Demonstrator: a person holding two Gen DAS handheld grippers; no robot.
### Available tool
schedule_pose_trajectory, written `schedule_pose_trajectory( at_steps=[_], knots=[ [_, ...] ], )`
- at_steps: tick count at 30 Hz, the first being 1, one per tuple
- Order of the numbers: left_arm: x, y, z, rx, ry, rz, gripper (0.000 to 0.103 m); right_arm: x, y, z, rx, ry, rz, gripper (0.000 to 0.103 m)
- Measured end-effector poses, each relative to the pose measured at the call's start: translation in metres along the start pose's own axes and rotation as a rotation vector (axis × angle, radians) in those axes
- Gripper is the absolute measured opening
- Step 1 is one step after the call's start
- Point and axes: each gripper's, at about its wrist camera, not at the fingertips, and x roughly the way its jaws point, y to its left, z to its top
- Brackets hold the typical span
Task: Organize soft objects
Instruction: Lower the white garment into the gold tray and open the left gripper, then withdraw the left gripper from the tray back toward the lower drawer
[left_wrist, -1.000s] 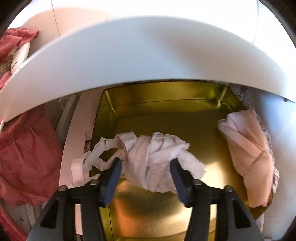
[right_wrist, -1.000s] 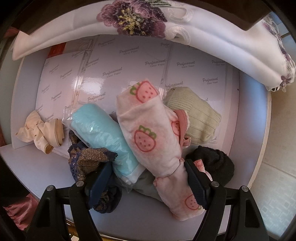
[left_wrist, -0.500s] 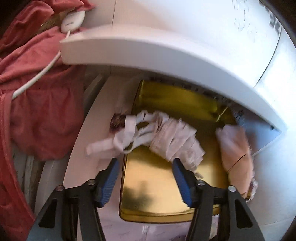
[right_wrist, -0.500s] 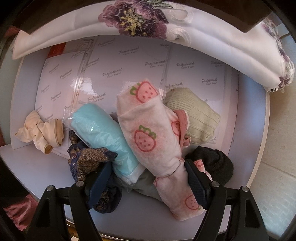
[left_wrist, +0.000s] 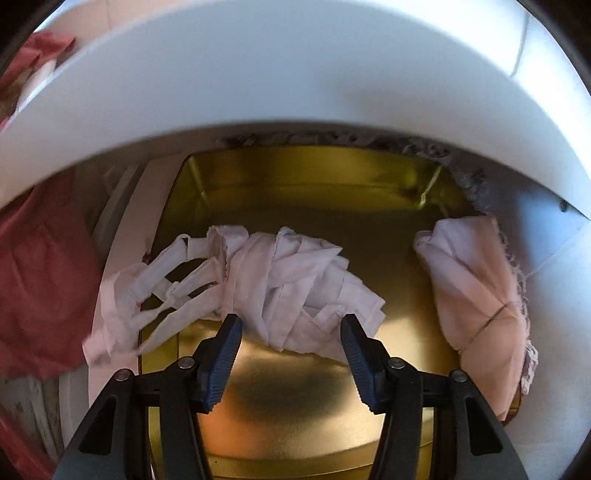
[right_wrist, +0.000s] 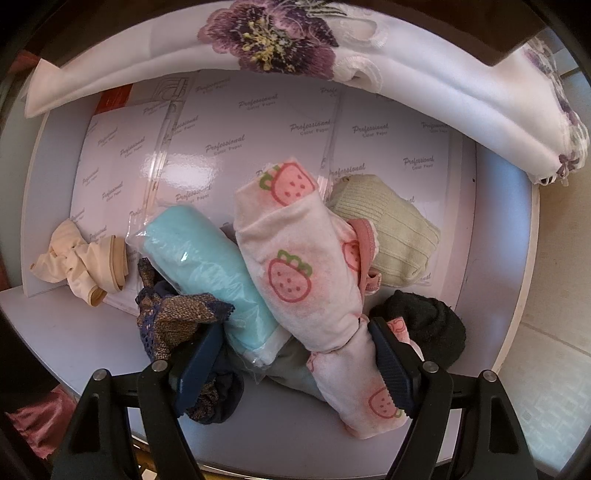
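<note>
Down at the left gripper, the jaws stand spread with nothing pinched; they have just been closing a little, and only gold metal shows in the gap between the blue pads. Just past the tips lies a white bundle of strappy cloth, inside a gold tin. Its loose straps trail over the tin's left rim onto the white surface beside it. Against the tin's right wall leans a pink folded cloth with a lacy edge. A white curved board arches over the far side of the tin, and red fabric hangs at the left.

Over at the right gripper, the jaws are likewise spread and clamp nothing, hanging over a pile on a white bench. Between the pads lie the end of a strawberry cloth and a blue roll in clear wrap. A brown knit sits by the left pad, a black sock by the right one. Behind are a green ribbed piece, a cream stocking well to the left, printed paper sheets, and a flowered white cloth draped above.
</note>
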Motion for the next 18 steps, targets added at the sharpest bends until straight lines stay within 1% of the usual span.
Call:
schedule_pose_trajectory(
  at_steps=[2, 5, 10, 14, 18],
  knots=[
    [-0.008, 0.002, -0.008, 0.012, -0.012, -0.004, 0.057, 0.0, 0.0, 0.0, 0.002, 0.001, -0.001, 0.081],
    [-0.022, 0.007, -0.021, 0.002, -0.027, -0.013, 0.057, -0.001, 0.002, 0.0, 0.002, -0.002, -0.005, 0.081],
    [-0.049, 0.016, -0.048, -0.031, -0.045, -0.042, 0.057, -0.001, 0.005, -0.002, 0.006, -0.007, -0.011, 0.081],
    [-0.079, 0.024, -0.076, -0.048, -0.061, -0.067, 0.057, 0.001, 0.006, -0.001, 0.006, -0.009, -0.02, 0.082],
    [-0.098, 0.037, -0.101, -0.086, -0.056, -0.064, 0.057, 0.003, 0.007, -0.001, 0.005, -0.012, -0.027, 0.083]
  ],
)
